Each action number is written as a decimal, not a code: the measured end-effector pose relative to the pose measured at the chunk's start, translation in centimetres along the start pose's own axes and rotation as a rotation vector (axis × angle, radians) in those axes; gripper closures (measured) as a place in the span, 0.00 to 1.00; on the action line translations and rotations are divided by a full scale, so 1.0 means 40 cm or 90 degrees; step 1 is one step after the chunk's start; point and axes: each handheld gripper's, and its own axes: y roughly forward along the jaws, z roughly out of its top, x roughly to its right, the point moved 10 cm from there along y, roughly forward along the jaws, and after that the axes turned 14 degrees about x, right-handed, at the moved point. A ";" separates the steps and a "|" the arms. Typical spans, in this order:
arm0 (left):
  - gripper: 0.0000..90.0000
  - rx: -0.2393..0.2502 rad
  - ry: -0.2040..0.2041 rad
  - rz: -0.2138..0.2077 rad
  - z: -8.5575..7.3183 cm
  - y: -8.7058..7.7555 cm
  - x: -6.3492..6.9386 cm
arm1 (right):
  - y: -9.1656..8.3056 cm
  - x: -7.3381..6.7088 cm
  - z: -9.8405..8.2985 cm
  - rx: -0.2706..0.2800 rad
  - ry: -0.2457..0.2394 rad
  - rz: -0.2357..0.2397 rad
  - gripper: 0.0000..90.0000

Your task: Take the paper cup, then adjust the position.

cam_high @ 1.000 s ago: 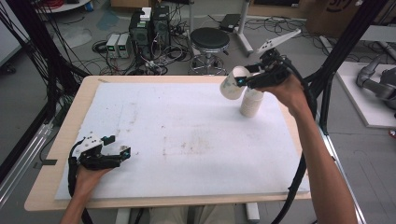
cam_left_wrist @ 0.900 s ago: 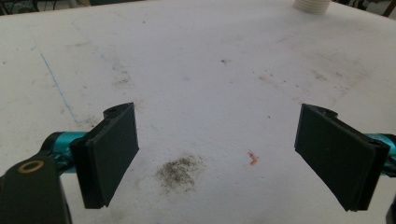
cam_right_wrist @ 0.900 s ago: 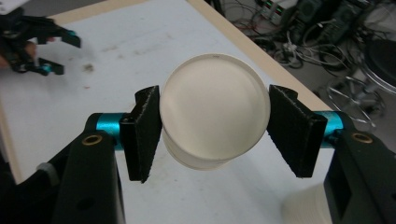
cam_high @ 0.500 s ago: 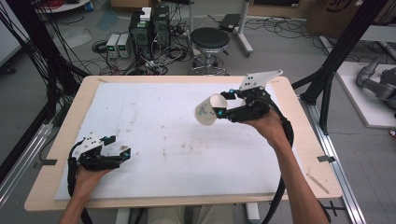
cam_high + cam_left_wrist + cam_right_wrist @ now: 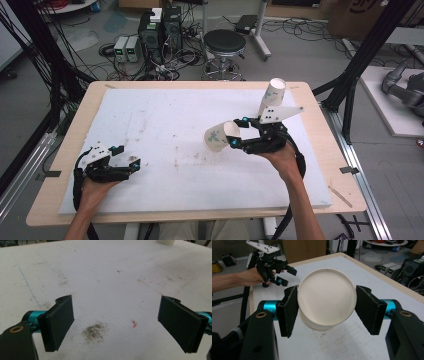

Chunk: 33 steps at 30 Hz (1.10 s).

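right gripper point(image 5: 234, 139) clamps a paper cup point(image 5: 219, 137) sideways between its jaws; left gripper point(image 5: 135, 164) rests wide open, empty.

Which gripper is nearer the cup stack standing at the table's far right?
Right. The right gripper, shut on a paper cup, sits just in front of the cup stack. The left gripper rests open at the near-left corner, far across the table.

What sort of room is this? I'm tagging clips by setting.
Probably a lab or workshop for recording handling tasks: black frame posts stand beside the table, electronic boxes sit in tangled cables on the floor, and a person holds a right gripper clamping a paper cup.
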 end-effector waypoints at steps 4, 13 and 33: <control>0.15 0.000 -0.002 0.002 0.000 0.000 -0.001 | 0.006 -0.007 -0.012 0.000 -0.001 0.010 0.43; 0.15 -0.003 0.003 -0.001 -0.001 0.000 0.001 | 0.019 -0.014 -0.031 -0.002 -0.001 0.017 0.42; 0.14 -0.003 0.041 -0.179 0.109 0.030 0.085 | 0.029 -0.010 -0.036 -0.002 0.004 0.045 0.43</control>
